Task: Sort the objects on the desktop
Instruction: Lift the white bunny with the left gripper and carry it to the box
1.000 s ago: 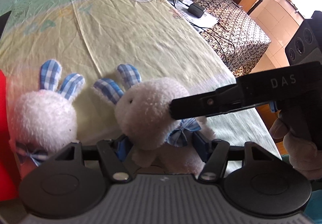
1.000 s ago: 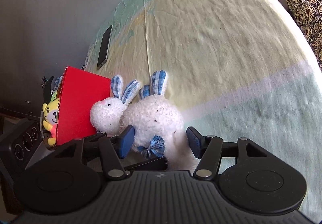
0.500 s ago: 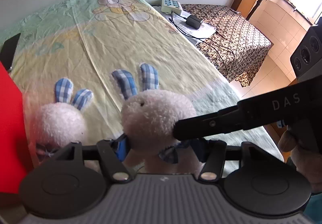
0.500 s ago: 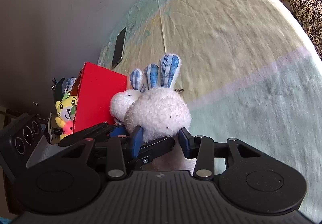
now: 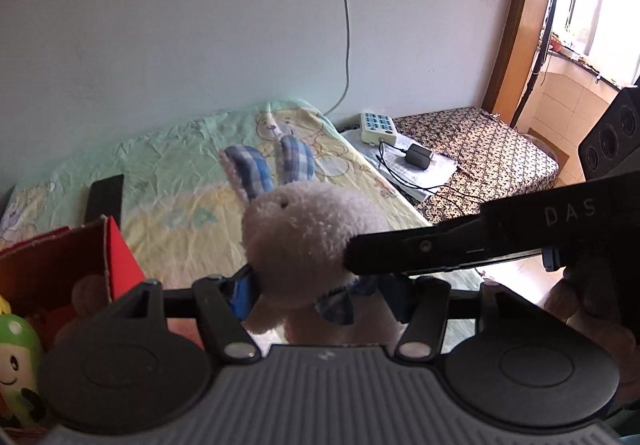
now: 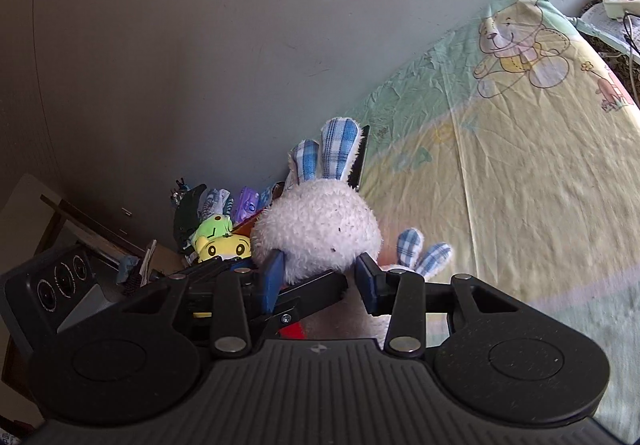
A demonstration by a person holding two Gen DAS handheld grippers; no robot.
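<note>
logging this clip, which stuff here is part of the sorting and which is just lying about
In the job: white bunny plush, second bunny, red box, toys already in it.

Lying about: power strip, charger, dark phone.

Two close wrist views, shared rabbit (image 5: 304, 241)

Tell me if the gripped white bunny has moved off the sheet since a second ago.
Yes. The white bunny has risen off the yellow sheet, leaving the second bunny below, and moved toward the red box.
</note>
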